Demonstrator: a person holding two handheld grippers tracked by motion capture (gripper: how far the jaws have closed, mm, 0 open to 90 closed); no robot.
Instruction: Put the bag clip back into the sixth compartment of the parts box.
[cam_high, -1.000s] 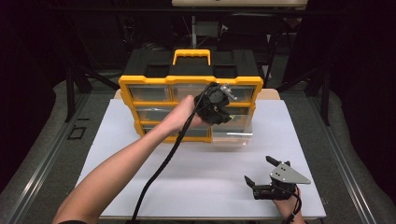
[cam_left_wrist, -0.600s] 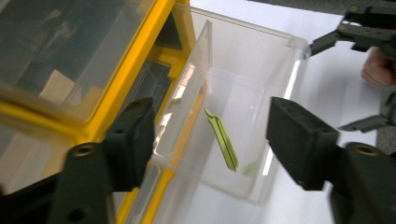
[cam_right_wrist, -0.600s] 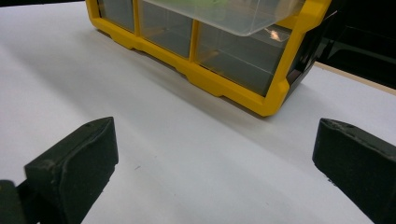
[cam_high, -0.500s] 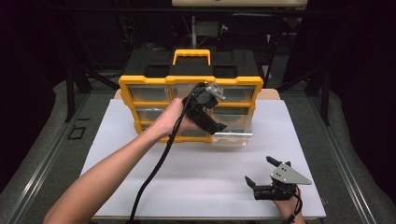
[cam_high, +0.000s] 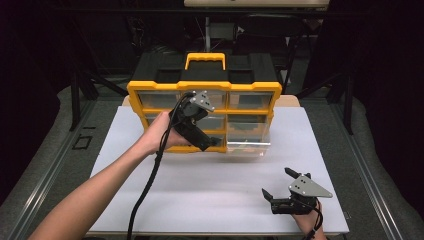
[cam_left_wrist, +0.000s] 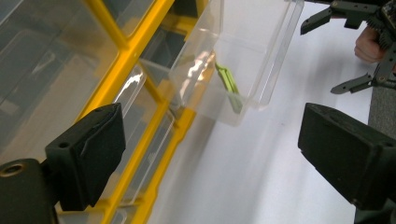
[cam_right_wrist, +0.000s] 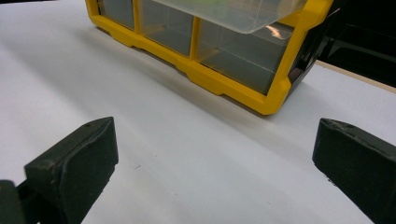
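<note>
Clear drawer (cam_high: 248, 141) pulled well out of the lower right bay of the yellow organizer (cam_high: 204, 90), front lip hanging over the white bench (cam_high: 210, 185). A second back, held at its front by the left gripper (cam_high: 212, 144); now let go, left gripper drawn back toward the cabinet's middle column, jaws spread wide and holding nothing. Opening step judged done; contents next in line for picking.

Right gripper (cam_high: 276, 183) parked low near the front right of the bench, same spot as before, jaws parted, empty, well apart from the drawer.

From the left gripper view: a slim green item (cam_left_wrist: 229, 86) lying along the floor of the drawer (cam_left_wrist: 243, 60), leaning toward one side wall — kind not readable. From the high view, only a faint greenish streak there. Also in that view, the right gripper (cam_left_wrist: 343, 49) farther off, at the upper right.

From the right gripper view: underside of the drawer (cam_right_wrist: 233, 14) jutting out above the bottom row, closed bins beneath it, bare bench between the jaws.
</note>
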